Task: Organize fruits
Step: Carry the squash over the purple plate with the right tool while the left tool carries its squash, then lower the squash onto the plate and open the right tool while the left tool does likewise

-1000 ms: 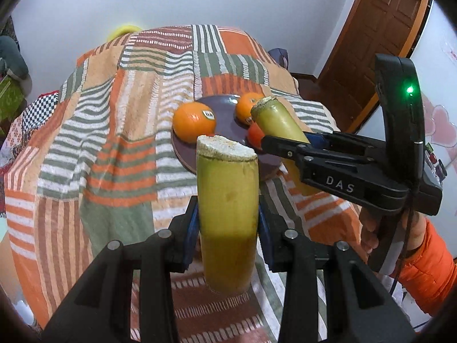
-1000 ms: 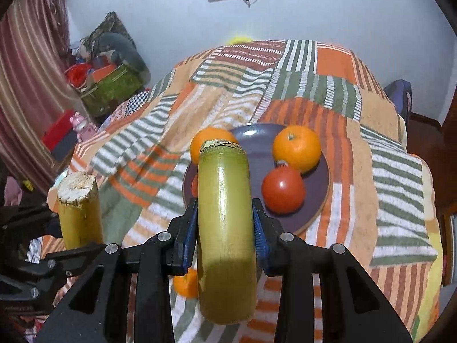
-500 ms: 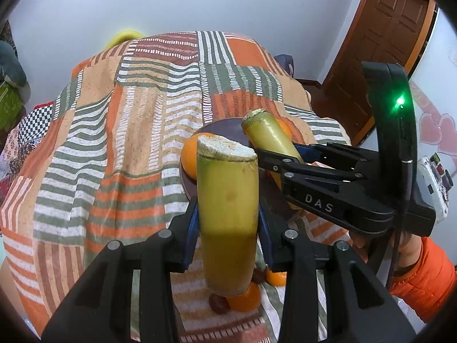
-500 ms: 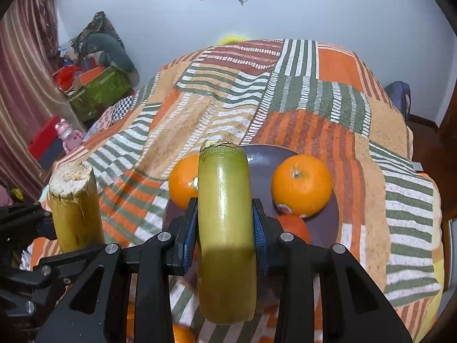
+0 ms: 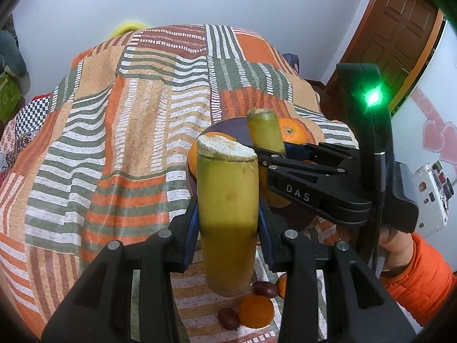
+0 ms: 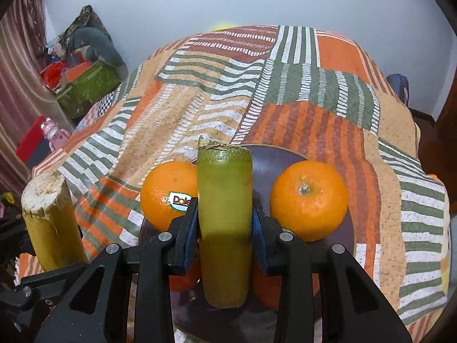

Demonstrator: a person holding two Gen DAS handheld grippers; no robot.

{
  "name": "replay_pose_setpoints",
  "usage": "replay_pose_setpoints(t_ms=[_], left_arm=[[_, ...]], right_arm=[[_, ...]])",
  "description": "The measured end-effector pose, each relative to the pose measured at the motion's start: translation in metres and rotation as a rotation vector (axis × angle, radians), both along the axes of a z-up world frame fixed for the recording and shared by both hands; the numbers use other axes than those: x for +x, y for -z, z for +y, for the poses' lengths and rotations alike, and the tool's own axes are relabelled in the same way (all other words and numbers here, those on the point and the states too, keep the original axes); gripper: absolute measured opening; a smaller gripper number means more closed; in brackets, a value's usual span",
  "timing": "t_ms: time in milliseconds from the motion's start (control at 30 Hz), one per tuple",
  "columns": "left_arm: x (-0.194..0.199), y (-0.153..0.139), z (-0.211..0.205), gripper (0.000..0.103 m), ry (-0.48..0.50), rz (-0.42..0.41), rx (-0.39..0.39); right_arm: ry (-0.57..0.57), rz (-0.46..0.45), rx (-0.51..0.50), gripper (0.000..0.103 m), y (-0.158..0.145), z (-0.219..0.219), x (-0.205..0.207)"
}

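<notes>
My left gripper (image 5: 228, 225) is shut on a yellow-green sugarcane piece (image 5: 227, 200) held upright above the patchwork cloth. My right gripper (image 6: 225, 228) is shut on a second sugarcane piece (image 6: 224, 200), held over a dark purple plate (image 6: 362, 200). The plate holds two oranges (image 6: 308, 201), one with a Dole sticker (image 6: 165, 194), and redder fruit half hidden under the cane. The right gripper (image 5: 257, 154) shows in the left wrist view with its cane (image 5: 265, 131). The left cane shows in the right wrist view (image 6: 48, 220).
Loose fruit lies on the cloth near the front edge: a small orange (image 5: 256, 311) and two dark plums (image 5: 228, 318). A patchwork cloth (image 5: 137, 120) covers the table. A wooden door (image 5: 400, 28) stands at the right, a green box (image 6: 85, 88) on the floor at the left.
Both grippers have moved forward and lower toward the plate, each still holding its cane. The oranges look larger now, and the loose fruit at the front has come into the left wrist view.
</notes>
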State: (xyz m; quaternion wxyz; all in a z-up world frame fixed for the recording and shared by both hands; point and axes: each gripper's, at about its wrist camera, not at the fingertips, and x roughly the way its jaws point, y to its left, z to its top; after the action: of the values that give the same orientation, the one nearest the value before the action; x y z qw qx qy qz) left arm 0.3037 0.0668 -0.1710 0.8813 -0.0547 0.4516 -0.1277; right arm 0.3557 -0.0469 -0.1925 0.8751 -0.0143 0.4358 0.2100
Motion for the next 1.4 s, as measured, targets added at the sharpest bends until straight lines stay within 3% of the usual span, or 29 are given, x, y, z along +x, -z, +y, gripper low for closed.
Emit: replay_pose_setpoints(t_ms=[633, 967, 1400], left_arm=[[0.017, -0.027, -0.042, 0.037, 0.022, -0.038, 0.022], [0.051, -0.006, -0.069, 0.037, 0.026, 0.025, 0.059], [0.087, 0.022, -0.08, 0.038, 0.008, 0.09, 0.095]], right_arm=[[-0.032, -0.115, -0.024, 0.036, -0.038, -0.049, -0.037], [0.009, -0.132, 0.0, 0.041, -0.034, -0.084, -0.036], [0.006, -0.146, 0.005, 0.041, -0.029, -0.088, -0.038]])
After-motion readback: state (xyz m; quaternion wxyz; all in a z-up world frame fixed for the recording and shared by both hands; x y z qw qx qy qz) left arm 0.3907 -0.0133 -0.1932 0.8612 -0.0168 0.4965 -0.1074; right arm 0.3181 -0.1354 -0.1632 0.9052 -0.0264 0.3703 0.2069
